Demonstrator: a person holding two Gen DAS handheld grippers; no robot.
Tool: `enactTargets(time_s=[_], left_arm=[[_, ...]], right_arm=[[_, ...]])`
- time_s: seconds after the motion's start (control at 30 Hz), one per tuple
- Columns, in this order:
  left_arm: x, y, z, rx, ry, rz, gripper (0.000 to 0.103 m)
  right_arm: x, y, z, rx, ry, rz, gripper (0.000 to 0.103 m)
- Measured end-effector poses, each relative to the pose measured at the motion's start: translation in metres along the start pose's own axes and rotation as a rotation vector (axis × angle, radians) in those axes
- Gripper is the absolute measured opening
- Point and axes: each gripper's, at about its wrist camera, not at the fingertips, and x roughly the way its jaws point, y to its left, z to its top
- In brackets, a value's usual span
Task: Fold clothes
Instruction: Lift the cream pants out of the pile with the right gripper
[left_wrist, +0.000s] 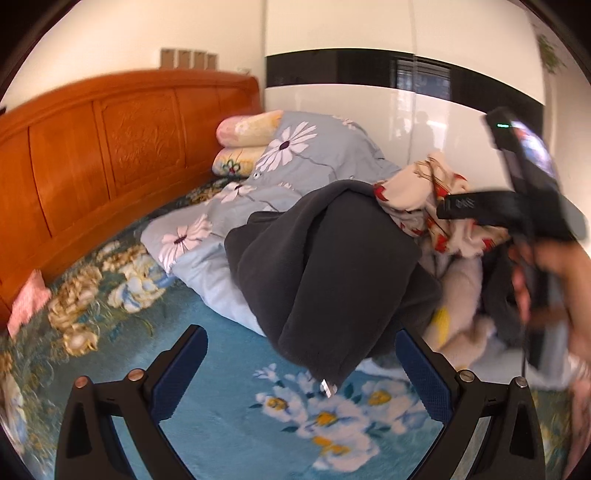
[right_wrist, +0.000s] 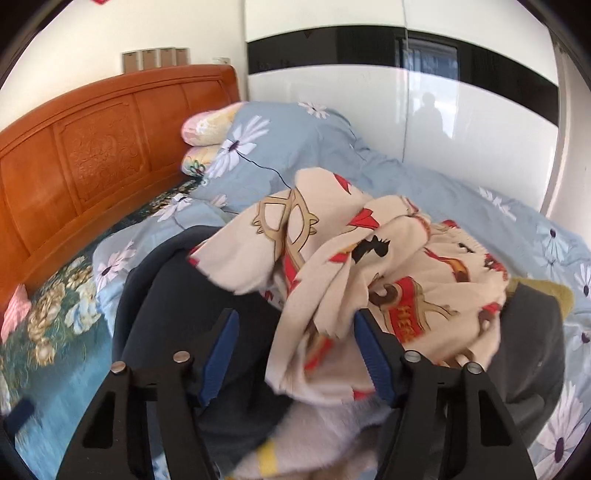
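Note:
A pile of clothes lies on the bed. On top at the left is a dark grey garment (left_wrist: 332, 258), whose hem hangs down between the blue pads of my left gripper (left_wrist: 299, 373); the jaws stand wide open and touch nothing. A cream garment with red prints (right_wrist: 369, 258) is bunched over the pile. My right gripper (right_wrist: 295, 343) is around its lower fold: the right pad touches the cloth, the left pad stands apart from it over the dark garment (right_wrist: 177, 295). A white garment with a yellow patch (right_wrist: 314, 435) lies underneath.
A blue daisy-print quilt (left_wrist: 295, 155) and two pillows (left_wrist: 243, 129) are heaped behind the pile. An orange wooden headboard (left_wrist: 110, 147) runs along the left. A blue floral blanket (left_wrist: 229, 406) covers the bed. A white wardrobe (left_wrist: 369, 122) stands behind. A person's hand (left_wrist: 554, 280) holds the right gripper.

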Motion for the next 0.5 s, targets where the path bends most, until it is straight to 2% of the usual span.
enactTargets(time_s=[0.03, 0.07, 0.13, 0.23, 0.33, 0.4, 0.5], left_arm=[[-0.004, 0.001, -0.004, 0.011, 0.005, 0.013, 0.103], [-0.008, 0.001, -0.007, 0.021, 0.008, 0.028, 0.103], [-0.016, 0.002, -0.013, 0.040, 0.006, 0.044, 0.103], [-0.025, 0.001, -0.024, 0.051, 0.016, 0.031, 0.103], [-0.033, -0.004, -0.035, 0.042, 0.047, -0.012, 0.103], [-0.040, -0.007, -0.042, 0.020, 0.071, -0.060, 0.103], [-0.057, -0.011, -0.051, -0.017, 0.073, -0.080, 0.103]], right_arm=[[0.007, -0.003, 0.003, 0.025, 0.023, -0.020, 0.050], [0.013, -0.009, 0.004, 0.071, 0.049, -0.020, 0.034], [0.016, -0.025, 0.004, 0.179, 0.072, 0.011, 0.019], [-0.004, -0.041, 0.003, 0.235, 0.007, -0.003, 0.015], [-0.041, -0.051, 0.010, 0.212, -0.092, -0.031, 0.014], [-0.069, -0.062, 0.015, 0.221, -0.151, -0.012, 0.013], [-0.114, -0.072, 0.024, 0.215, -0.226, 0.025, 0.013]])
